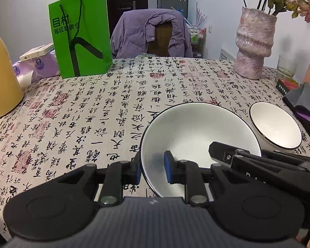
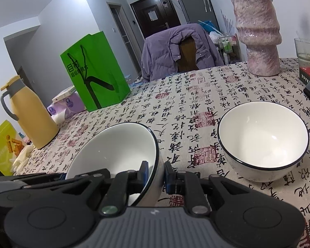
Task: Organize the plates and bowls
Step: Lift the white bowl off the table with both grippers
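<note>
Both grippers — left gripper (image 1: 153, 168) and right gripper (image 2: 156, 175) — pinch the big bowl (image 1: 198, 136) by its rim, so next it probably needs nesting with the small bowl (image 2: 262, 138) on the counter (image 1: 93, 113).

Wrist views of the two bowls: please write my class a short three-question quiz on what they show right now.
1. True or false: the left gripper and the right gripper both straddle the rim of the same held bowl.
2. Choose one: the other bowl is A) nested inside the held bowl, B) upright by itself on the tablecloth, C) upside down.
3. Fill in: the tall pink thing beyond the other bowl is a ___.

Key: 1 true; 2 B; 3 vase.
</note>
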Demonstrator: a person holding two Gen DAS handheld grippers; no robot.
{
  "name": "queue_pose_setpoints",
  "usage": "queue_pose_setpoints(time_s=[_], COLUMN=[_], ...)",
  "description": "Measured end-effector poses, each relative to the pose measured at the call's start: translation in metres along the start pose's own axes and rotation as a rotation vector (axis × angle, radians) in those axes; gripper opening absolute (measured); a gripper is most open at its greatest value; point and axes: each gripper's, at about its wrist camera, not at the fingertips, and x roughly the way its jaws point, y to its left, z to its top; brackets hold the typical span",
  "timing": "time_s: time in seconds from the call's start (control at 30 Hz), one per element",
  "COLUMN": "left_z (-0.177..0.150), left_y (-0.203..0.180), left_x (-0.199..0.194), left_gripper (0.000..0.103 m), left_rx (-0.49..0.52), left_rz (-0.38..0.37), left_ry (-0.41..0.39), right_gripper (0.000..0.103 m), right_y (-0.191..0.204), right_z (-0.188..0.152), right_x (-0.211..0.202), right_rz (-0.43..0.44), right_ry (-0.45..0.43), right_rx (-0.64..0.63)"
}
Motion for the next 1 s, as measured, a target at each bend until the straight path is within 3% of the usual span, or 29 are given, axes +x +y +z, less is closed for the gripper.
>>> queue_pose_setpoints(time_s=[1.0], left_z=[-0.007], left_y=[0.006], left_x=[-0.038], left_gripper=[0.022], left_rx=[0.001], left_rz=[-0.003], left_ry=[-0.091], right_gripper=[0.016], right_y=[0.021], right_z=[-0.004], right_x=[-0.034], right_rz=[0.01], right_ry=[-0.096], right_rx=[-0.042])
